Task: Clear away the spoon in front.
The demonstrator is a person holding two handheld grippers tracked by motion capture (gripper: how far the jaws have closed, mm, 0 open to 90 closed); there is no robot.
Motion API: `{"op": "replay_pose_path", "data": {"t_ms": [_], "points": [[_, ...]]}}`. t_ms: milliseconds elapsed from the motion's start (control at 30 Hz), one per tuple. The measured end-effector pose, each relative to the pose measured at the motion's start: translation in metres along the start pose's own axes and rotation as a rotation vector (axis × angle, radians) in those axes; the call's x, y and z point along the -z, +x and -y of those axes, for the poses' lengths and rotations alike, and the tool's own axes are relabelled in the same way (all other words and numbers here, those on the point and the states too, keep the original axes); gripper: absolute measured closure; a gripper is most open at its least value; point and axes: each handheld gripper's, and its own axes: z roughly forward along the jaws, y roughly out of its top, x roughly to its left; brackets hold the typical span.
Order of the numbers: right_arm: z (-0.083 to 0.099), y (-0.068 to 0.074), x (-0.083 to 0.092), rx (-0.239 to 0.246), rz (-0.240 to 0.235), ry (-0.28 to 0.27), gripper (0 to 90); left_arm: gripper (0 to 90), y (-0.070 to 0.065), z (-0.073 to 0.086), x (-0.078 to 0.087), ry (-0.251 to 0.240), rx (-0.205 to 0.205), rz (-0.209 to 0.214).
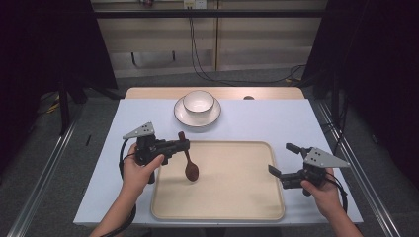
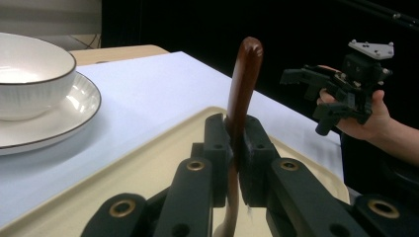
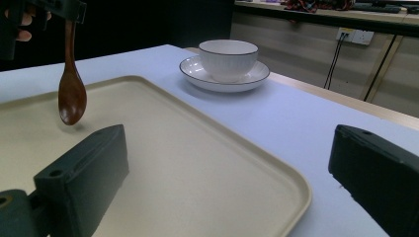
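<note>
Left hand-held gripper (image 1: pixel 184 145): jaws clamped on the wooden spoon (image 1: pixel 190 163) handle.
Wooden spoon: hanging bowl-down over the tray (image 1: pixel 232 197), left part.
Bowl (image 1: pixel 198 102): on plate (image 1: pixel 190 120), beyond the tray.
Right hand-held gripper (image 1: pixel 283 159): jaws spread, nothing between them, right of the tray.

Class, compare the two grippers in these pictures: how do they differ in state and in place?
The left gripper is shut on the brown wooden spoon, while the right gripper stands open with nothing between its jaws. The left gripper hangs over the cream tray's left part; the right gripper sits at the tray's right edge. Both are black, hand-held and carry a grey plate.
</note>
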Motion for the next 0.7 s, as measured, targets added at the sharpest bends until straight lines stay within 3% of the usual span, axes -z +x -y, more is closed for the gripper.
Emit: {"op": "replay_pose_path", "data": {"t_ms": [233,467,600,700], "points": [[0.0,-0.001,0.0,0.001,-0.01,0.007,1.5,83.8,-0.004,0.003,-0.003,0.0,0.016,0.022],[0.0,-0.001,-0.001,0.001,-0.009,0.012,1.5,83.8,-0.007,0.009,-0.012,0.031,0.023,0.048],[0.0,0.0,-0.001,0.004,0.006,0.008,1.6,83.8,-0.006,0.01,-0.013,0.033,0.028,0.046],[0.0,-0.001,-0.001,0.005,-0.011,0.013,1.6,83.8,-0.005,0.011,-0.013,0.033,0.032,0.051]]}}
